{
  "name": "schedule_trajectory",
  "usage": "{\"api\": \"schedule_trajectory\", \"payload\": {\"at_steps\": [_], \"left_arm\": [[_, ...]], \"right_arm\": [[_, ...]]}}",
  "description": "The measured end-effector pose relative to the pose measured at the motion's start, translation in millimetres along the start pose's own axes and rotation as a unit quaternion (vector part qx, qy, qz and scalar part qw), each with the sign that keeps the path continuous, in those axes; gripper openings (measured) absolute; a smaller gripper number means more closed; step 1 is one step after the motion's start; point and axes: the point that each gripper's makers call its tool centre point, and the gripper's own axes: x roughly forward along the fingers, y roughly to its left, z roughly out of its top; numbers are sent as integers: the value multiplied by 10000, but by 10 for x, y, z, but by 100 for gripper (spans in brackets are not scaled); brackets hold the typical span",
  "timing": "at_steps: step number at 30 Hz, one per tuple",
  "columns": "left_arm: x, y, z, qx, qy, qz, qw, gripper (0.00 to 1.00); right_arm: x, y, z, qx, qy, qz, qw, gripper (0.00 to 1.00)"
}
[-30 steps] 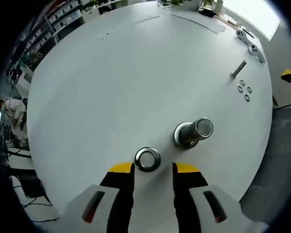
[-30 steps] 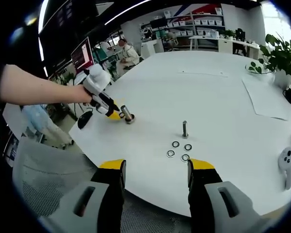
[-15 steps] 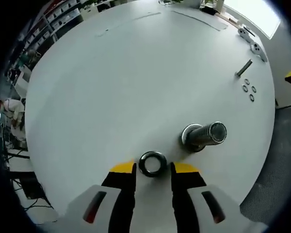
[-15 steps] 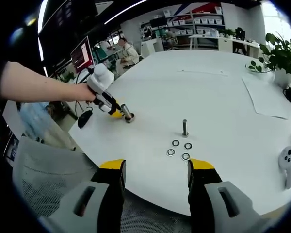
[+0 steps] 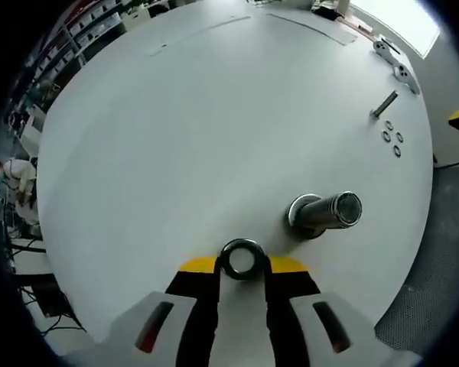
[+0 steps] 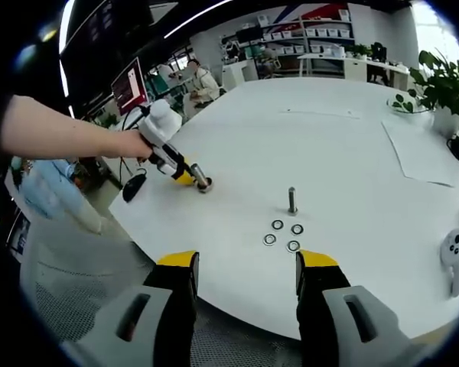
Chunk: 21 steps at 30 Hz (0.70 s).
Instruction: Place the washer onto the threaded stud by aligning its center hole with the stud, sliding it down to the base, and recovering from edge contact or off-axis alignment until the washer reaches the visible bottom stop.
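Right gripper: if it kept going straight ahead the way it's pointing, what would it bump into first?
Probably the four small washers on the white table, with the upright threaded stud just behind. The right gripper seems raised, so depth is uncertain.

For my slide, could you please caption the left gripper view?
Left gripper closing around a washer beside the threaded stud.

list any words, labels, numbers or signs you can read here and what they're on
None can be read in either view.
The monitor at the back shows a red screen; anything on it is too blurred to read.
The bins on the shelves may carry labels, but they are too small to tell.
The washer, stud, both controllers and table bear no visible markings.
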Motion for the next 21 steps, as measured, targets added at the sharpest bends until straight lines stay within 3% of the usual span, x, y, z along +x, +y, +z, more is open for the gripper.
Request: {"api": "schedule_trajectory", "payload": {"at_steps": [14, 21], "left_arm": [[-39, -145, -185, 268, 348, -251, 9987, 21], [-38, -157, -185, 97, 313, -178, 9993, 22]], "right_arm": [[11, 28, -7, -34, 30, 42, 10000, 53], [12, 33, -11, -51, 39, 45, 10000, 53]]}}
